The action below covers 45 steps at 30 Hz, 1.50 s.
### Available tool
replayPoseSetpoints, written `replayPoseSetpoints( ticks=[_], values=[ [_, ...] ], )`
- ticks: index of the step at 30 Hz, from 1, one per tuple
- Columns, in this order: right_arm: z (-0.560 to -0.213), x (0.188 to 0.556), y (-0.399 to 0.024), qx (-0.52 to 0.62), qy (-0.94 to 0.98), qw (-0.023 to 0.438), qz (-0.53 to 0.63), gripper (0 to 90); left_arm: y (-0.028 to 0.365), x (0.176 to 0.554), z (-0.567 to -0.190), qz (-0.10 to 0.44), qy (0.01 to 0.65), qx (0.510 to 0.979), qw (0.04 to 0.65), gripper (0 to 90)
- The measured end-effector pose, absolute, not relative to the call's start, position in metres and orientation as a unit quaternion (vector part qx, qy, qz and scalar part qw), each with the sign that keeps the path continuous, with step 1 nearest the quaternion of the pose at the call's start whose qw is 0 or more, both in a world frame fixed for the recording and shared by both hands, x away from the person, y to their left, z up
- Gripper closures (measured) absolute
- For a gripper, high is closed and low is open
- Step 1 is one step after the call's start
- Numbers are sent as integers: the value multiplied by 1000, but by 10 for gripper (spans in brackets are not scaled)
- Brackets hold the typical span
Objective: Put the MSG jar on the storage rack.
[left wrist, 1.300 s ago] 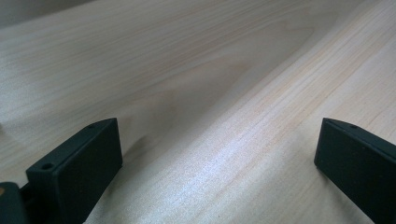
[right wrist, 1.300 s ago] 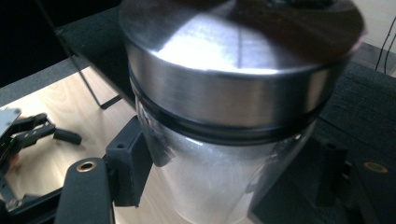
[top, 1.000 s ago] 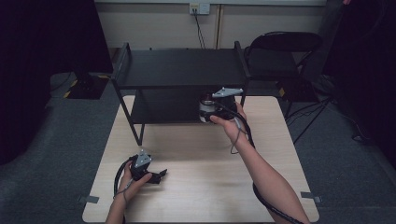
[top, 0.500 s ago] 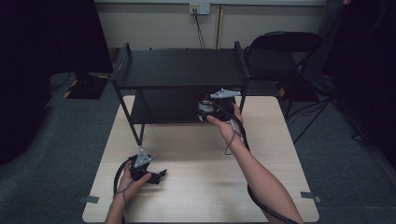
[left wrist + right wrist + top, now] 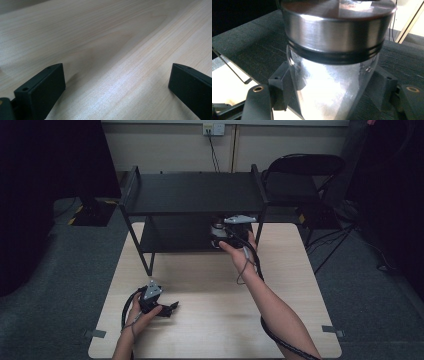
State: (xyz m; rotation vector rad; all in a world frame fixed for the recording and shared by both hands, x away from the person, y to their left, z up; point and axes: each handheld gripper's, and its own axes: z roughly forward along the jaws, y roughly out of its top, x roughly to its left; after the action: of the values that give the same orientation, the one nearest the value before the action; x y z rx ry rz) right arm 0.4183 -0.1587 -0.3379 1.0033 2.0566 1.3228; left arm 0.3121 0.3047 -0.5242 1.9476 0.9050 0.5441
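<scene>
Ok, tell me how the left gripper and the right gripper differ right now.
The left gripper is open with bare wood between its jaws; the right gripper is shut on a clear jar with a metal lid. The left sits low over the table near its front edge; the right reaches to the black shelf unit at its lower shelf. Both are hand-held with black jaws.

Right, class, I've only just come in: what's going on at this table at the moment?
A person is working at a wooden table with a gripper in each hand. The right gripper is shut on a clear jar with a metal lid, holding it at the lower shelf of a black rack at the far side. Whether the jar is going in or coming out can't be told. The left gripper rests near the table's front edge, jaws open and empty.
</scene>
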Motion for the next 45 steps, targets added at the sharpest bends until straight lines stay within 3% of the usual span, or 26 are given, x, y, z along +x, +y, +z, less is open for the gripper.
replayPoseSetpoints(
  ticks=[20,23,24,30,34,45],
  values=[
    [-340,417,-160,361,760,246,482,305,305,312,-524,218,365,787,448,0],
    [-341,417,-161,354,764,250,477,243,306,312,-524,218,364,787,447,0],
    [-343,420,-164,353,767,239,479,162,306,312,-524,218,365,787,448,1],
    [-349,415,-176,357,768,225,482,43,305,312,-524,219,364,787,447,0],
    [-353,409,-190,351,767,216,492,0,304,312,-524,221,363,788,446,0],
    [-369,375,-229,311,772,208,514,0,304,312,-523,222,361,791,441,0]
  ],
)
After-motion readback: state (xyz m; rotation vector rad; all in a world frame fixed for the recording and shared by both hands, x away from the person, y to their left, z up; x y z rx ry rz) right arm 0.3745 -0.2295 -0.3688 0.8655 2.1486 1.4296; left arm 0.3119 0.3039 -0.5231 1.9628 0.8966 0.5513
